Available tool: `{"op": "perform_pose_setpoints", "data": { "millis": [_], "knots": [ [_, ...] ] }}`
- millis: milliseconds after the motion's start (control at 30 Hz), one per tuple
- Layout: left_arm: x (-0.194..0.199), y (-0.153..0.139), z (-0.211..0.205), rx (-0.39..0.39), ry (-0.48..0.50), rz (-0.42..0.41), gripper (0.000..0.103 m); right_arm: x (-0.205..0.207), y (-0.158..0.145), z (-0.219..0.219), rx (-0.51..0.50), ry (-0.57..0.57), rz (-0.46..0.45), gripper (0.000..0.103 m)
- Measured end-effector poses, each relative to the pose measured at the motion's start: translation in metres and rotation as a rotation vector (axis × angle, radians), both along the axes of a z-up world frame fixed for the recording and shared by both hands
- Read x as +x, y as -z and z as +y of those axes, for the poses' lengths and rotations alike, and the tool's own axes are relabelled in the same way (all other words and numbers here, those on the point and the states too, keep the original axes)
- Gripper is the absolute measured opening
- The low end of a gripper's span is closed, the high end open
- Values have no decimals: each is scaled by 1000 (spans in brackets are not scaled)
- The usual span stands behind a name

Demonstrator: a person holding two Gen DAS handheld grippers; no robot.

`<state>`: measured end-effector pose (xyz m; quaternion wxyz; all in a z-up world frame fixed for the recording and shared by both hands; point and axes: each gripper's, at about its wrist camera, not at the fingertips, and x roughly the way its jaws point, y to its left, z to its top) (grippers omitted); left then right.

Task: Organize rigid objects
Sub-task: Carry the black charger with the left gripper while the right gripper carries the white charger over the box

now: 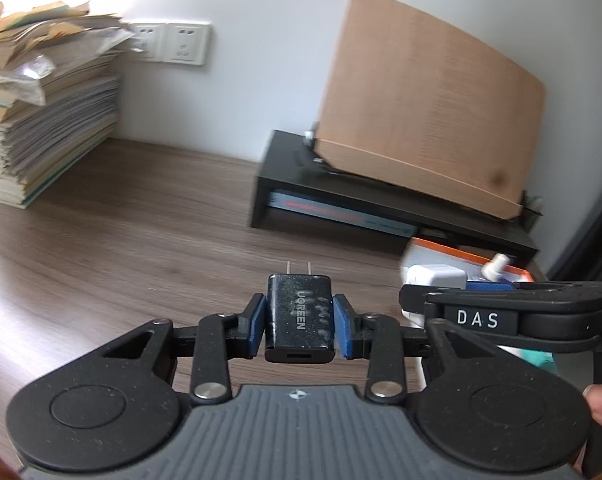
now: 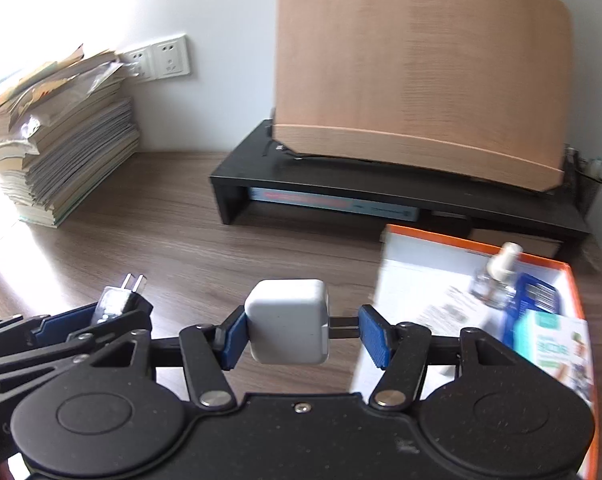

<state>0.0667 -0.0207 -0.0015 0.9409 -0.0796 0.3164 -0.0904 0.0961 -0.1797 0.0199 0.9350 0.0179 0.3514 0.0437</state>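
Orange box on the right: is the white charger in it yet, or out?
Out. The white charger is held in the right gripper, prongs against one pad, left of the orange box, over the wooden desk.

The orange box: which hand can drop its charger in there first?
Probably the right. Its gripper, holding the white charger, is right beside the orange box. The left gripper, with the black charger, is farther away.
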Motion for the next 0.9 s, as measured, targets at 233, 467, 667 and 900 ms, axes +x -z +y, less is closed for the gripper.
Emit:
{"op": "perform_pose_setpoints", "data": {
  "millis": [233,467,667,900],
  "knots": [
    [-24,-8,-58,-3,99,-23,36,-56,-10,-61,16,100,-26,72],
    [-44,-7,-104,-2,185,-29,36,-113,-9,-118,35,212,-35,72],
    [-56,-6,-130,-1,238,-33,36,-143,-7,-148,59,280,-49,72],
    [-66,-3,-142,15,270,-29,36,-159,-9,-157,91,302,-65,72]
  ]
}}
